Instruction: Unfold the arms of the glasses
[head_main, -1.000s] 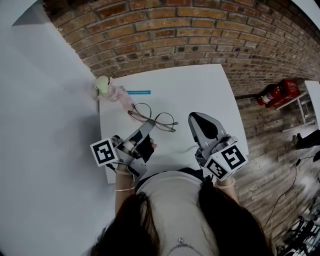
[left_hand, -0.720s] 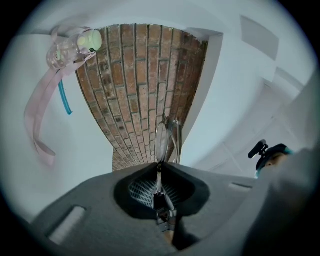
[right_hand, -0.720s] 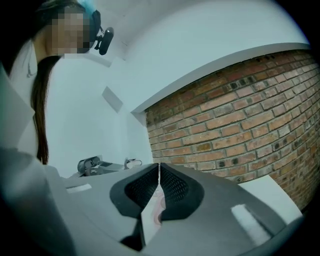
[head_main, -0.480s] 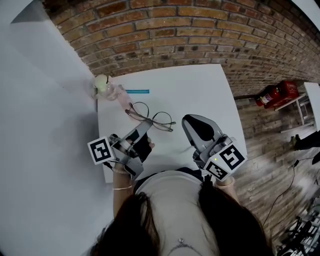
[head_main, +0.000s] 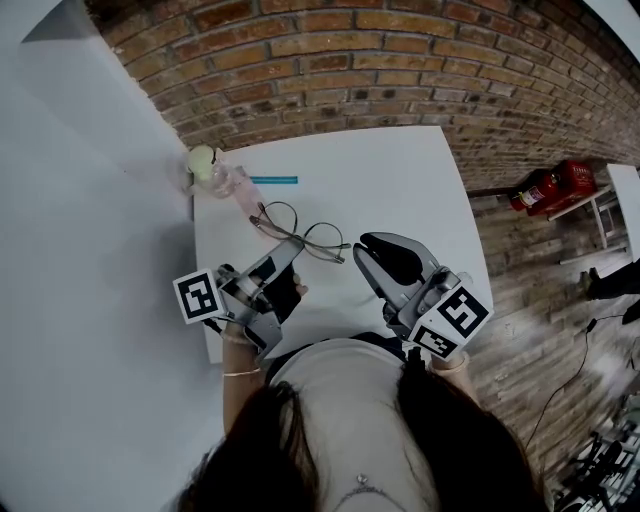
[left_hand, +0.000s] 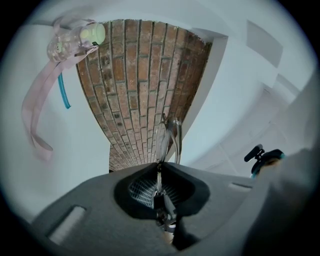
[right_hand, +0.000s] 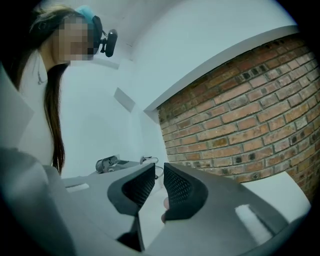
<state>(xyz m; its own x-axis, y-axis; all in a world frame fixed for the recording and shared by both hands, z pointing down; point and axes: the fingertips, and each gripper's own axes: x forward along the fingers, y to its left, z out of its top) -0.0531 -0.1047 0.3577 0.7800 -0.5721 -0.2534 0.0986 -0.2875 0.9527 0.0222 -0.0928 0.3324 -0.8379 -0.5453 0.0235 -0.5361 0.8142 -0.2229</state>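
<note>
Glasses (head_main: 305, 238) lie over the left half of the table (head_main: 410, 180), nearer its front edge; how far their arms are folded is too fine to read. Your left gripper (head_main: 288, 252) is clenched on thin metal at one end of the frame. Your right gripper (head_main: 363, 244) hovers just beside the other end, jaws slightly parted, holding nothing. Step in hand, as judged: approaching an arm. Next you would pinch that arm and swing it outward about its hinge.
</note>
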